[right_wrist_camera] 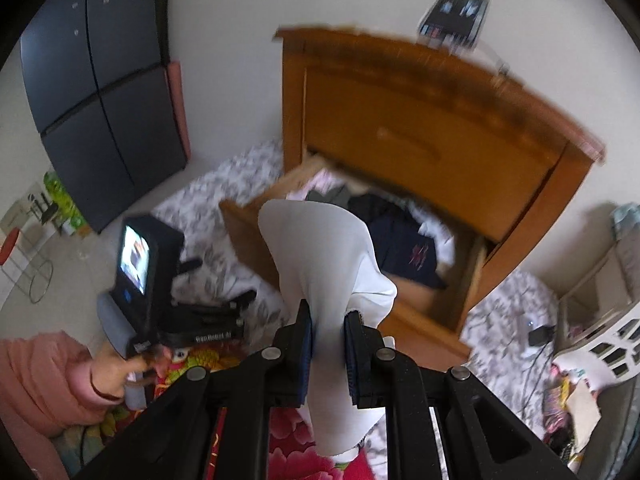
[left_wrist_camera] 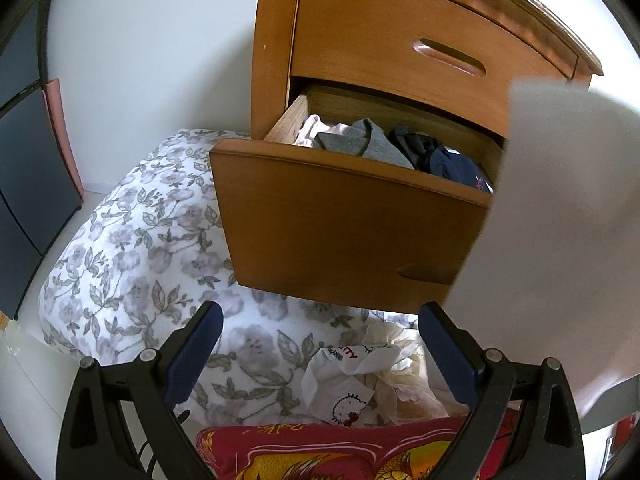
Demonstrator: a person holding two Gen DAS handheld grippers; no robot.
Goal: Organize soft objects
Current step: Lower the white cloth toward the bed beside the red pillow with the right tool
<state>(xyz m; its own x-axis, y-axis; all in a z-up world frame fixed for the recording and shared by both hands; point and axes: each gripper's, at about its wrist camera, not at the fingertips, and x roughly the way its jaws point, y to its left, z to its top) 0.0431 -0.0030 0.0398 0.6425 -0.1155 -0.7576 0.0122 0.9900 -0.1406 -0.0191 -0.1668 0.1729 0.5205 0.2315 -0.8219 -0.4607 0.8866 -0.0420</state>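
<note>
My right gripper (right_wrist_camera: pixel 328 322) is shut on a white cloth (right_wrist_camera: pixel 320 256), which bunches up above the pads and hangs below them. It hovers before the open lower drawer (right_wrist_camera: pixel 424 312) of a wooden chest (right_wrist_camera: pixel 420 92). The same white cloth (left_wrist_camera: pixel 560 216) fills the right side of the left wrist view, blurred. The drawer (left_wrist_camera: pixel 340 232) holds folded grey (left_wrist_camera: pixel 372 144) and dark navy clothes (left_wrist_camera: pixel 448 164). My left gripper (left_wrist_camera: pixel 320 320) is open over the floral bedding, with a small pile of white printed garments (left_wrist_camera: pixel 360 376) between and below its fingers.
Floral bedding (left_wrist_camera: pixel 140 240) lies under the chest, a red patterned blanket (left_wrist_camera: pixel 320 452) nearer me. A dark cabinet (right_wrist_camera: pixel 104 80) stands at the left wall. A hand in a pink sleeve (right_wrist_camera: pixel 44 376) holds the left gripper's body (right_wrist_camera: pixel 148 280). A white basket (right_wrist_camera: pixel 612 340) sits far right.
</note>
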